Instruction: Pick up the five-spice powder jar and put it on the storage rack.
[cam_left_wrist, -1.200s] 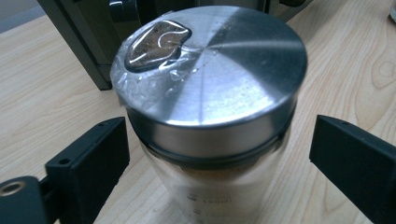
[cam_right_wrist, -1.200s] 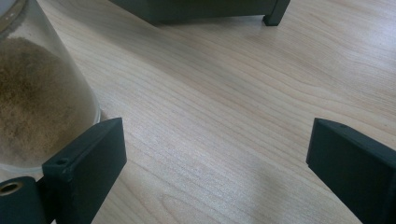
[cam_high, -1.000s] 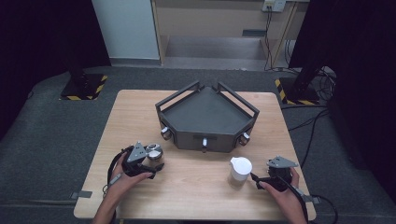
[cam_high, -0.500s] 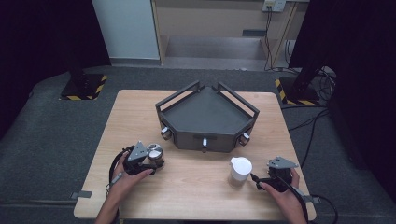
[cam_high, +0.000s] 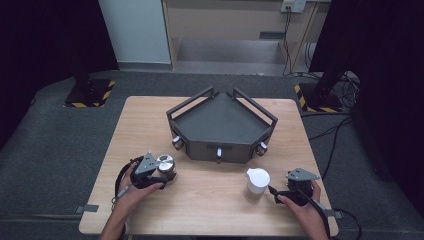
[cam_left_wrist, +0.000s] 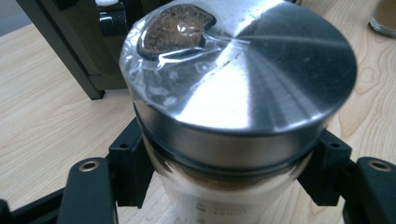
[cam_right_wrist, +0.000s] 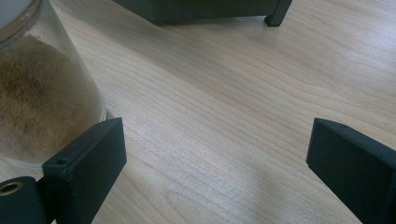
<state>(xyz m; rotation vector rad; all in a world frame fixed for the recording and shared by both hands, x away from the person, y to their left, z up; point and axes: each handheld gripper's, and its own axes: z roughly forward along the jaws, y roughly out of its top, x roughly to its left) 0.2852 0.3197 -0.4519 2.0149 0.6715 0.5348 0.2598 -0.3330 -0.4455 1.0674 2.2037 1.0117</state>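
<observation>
A glass jar with a shiny metal lid stands on the wooden table at the front left. My left gripper is shut on it. In the left gripper view the black pads press on both sides of the jar just under its lid, and clear film covers part of the lid. At the front right stands a white-lidded jar with brown powder inside. My right gripper sits just right of it, open. In the right gripper view that jar lies outside the left jaw, and only bare wood lies between the jaws.
A dark grey five-sided tray with raised rails and small knobs along its front sits at the middle back of the table. Its black frame stands close behind the held jar. Grey carpet, cables and stand feet surround the table.
</observation>
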